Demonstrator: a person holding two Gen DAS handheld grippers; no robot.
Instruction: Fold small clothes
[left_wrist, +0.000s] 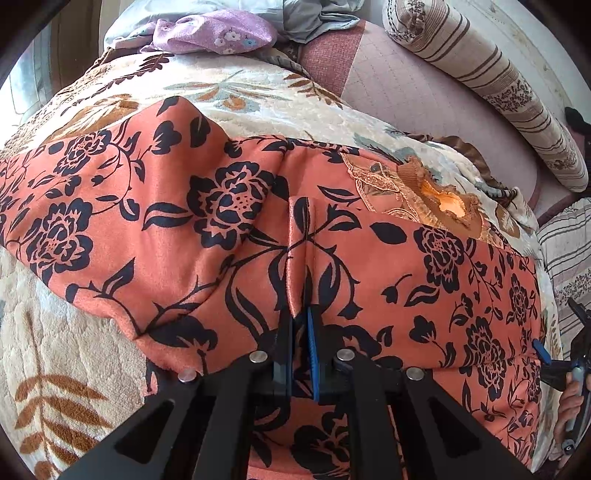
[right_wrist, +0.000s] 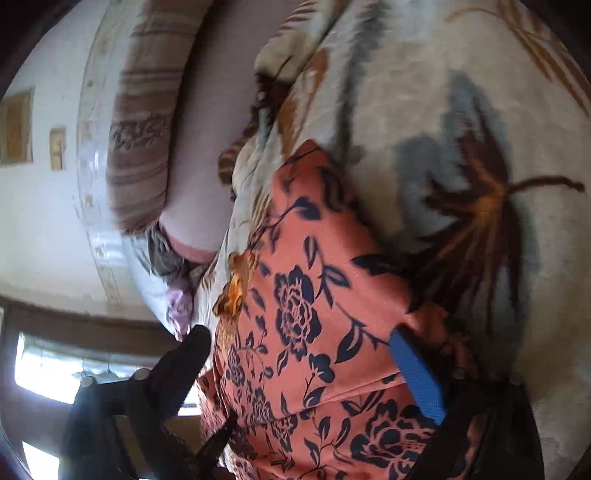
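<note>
An orange garment (left_wrist: 229, 229) with black flowers lies spread on a cream leaf-patterned blanket (left_wrist: 258, 99). Its lace collar (left_wrist: 417, 195) is at the right. My left gripper (left_wrist: 301, 314) is shut on a pinched ridge of the garment at its near middle. My right gripper (right_wrist: 299, 338) is open, its black finger (right_wrist: 184, 362) on the left and its blue-padded finger (right_wrist: 417, 373) on the right, straddling the garment's edge (right_wrist: 306, 314). It also shows at the right rim of the left wrist view (left_wrist: 557, 354). The right wrist view is blurred.
A pile of purple and grey clothes (left_wrist: 221, 33) lies at the far end. A striped bolster pillow (left_wrist: 491, 81) lies along the pink sheet (left_wrist: 406, 92) on the right. A white wall (right_wrist: 44, 229) is beyond the bed.
</note>
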